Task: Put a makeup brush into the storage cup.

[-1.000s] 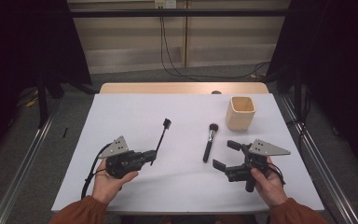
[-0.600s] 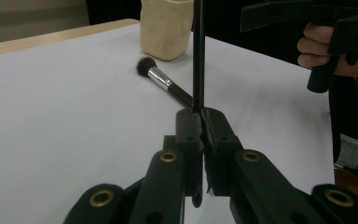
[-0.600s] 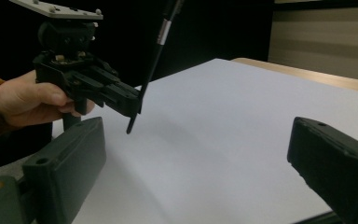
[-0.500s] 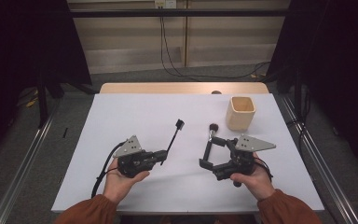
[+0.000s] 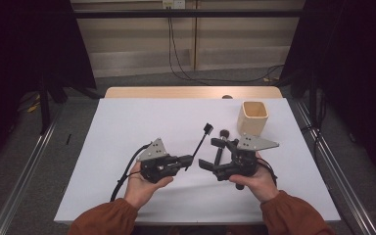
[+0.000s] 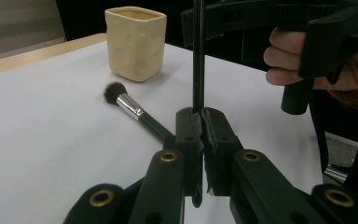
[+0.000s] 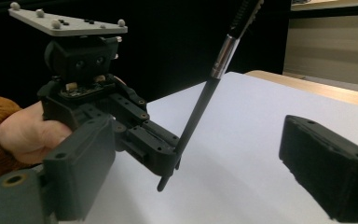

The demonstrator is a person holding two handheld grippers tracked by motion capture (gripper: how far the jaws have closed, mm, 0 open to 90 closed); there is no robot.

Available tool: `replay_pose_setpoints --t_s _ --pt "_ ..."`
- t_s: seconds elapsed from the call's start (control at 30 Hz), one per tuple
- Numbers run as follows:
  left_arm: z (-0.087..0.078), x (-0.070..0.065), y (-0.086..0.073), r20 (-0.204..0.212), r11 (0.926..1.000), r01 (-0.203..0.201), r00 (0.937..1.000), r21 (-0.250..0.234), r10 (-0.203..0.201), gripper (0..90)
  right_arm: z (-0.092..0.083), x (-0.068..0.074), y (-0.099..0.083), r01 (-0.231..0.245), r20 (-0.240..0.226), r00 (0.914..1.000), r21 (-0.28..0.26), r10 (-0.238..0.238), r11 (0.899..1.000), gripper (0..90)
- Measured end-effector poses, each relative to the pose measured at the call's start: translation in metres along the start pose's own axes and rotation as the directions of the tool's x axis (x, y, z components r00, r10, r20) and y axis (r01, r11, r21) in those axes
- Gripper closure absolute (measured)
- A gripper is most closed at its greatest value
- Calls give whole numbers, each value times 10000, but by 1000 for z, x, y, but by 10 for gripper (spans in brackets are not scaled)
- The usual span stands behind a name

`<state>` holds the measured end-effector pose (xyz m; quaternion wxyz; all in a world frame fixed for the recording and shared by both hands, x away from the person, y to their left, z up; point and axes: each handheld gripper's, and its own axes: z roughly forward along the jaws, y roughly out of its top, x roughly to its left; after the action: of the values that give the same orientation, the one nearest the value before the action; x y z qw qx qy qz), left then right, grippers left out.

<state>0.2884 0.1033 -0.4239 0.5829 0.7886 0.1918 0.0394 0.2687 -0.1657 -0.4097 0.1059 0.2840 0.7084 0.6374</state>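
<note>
While the left tool [image 5: 188, 159] pinches the thin black brush [image 5: 201, 138], the right tool [image 5: 214, 153], jaws wide and just closing a little around nothing, sits beside the fluffy silver-banded black brush [image 5: 220, 145], which points to the cream square cup [image 5: 252, 118].

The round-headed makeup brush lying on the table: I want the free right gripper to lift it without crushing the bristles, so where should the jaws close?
On the black handle, behind the silver ferrule, not on the bristle head. The brush lies flat, so come from above with one jaw on each side of the thin handle. The right gripper already stands open about it.
</note>
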Motion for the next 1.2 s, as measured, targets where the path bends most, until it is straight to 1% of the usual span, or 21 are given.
replay_pose_setpoints --t_s 0.03,0.1,0.13,0.17,0.2,0.23,0.33,0.37,0.4,0.43,0.47,0.63,0.7,0.73,0.8,0.83,0.9,0.93,0.97,1.1,1.2 --pt "0 0 -1 -16 10000 -74 10000 59 74 859 2 0 0 23 -14 10000 13 -23 10000 145" --pt "1 0 -2 25 10000 -17 10000 83 17 858 5 -1 1 -22 29 10000 -46 22 10000 187" --pt "1 0 -2 25 10000 -17 10000 83 17 858 5 -1 1 -22 29 10000 -46 22 10000 187" --pt "2 0 -5 33 9999 7 10000 113 -8 858 5 -1 1 -30 -14 10000 -24 30 10000 225" --pt "3 0 -6 66 9998 9 10000 190 -10 858 9 -2 1 -138 -53 9999 -29 138 9999 259" --pt "4 -1 -9 -29 9998 6 10000 206 -5 858 10 -2 1 -194 -89 9998 -25 194 9998 277" --pt "5 -3 -11 42 9996 31 10000 274 -32 859 12 -3 -2 -333 -144 9993 106 335 9994 351" --pt "5 -3 -12 84 9997 86 9999 250 -88 858 12 -3 -2 -354 -169 9992 128 356 9993 397" --pt "5 -3 -11 94 9996 45 9999 272 -48 859 12 -3 -3 -401 -259 9988 103 404 9991 439" --pt "5 -3 -11 94 9996 45 9999 272 -48 859 12 -3 -3 -401 -259 9988 103 404 9991 439" --pt "6 -3 -12 110 9996 54 9999 286 -58 858 11 -3 -3 -437 -322 9985 80 439 9990 510" --pt "8 -5 -13 115 9992 -53 9999 401 48 858 10 -5 -4 -613 -555 9965 138 620 9980 661" --pt "9 -6 -14 115 9991 -64 9999 422 59 858 10 -5 -5 -686 -652 9954 169 696 9975 699" --pt "11 -6 -14 113 9987 -138 9998 495 132 859 11 -6 -5 -672 -659 9955 181 683 9976 731" --pt "12 -7 -15 163 9987 -89 9998 505 81 859 10 -8 -6 -767 -721 9944 176 777 9969 781" --pt "12 -6 -15 184 9985 -135 9998 533 125 859 10 -8 -6 -781 -716 9943 187 792 9968 802" --pt "12 -7 -15 197 9985 -171 9997 528 160 859 9 -9 -6 -804 -745 9939 195 817 9966 836" --pt "12 -7 -15 197 9985 -171 9997 528 160 859 9 -9 -6 -804 -745 9939 195 817 9966 836" --pt "13 -7 -16 216 9981 -184 9996 582 171 859 10 -10 -7 -841 -838 9928 238 858 9962 846" --pt "14 -8 -16 249 9978 -212 9995 621 197 859 10 -7 -6 -644 -881 9938 349 673 9973 853" --pt "14 -8 -16 226 9979 -181 9996 623 167 857 10 -6 -6 -608 -893 9940 370 639 9975 857"
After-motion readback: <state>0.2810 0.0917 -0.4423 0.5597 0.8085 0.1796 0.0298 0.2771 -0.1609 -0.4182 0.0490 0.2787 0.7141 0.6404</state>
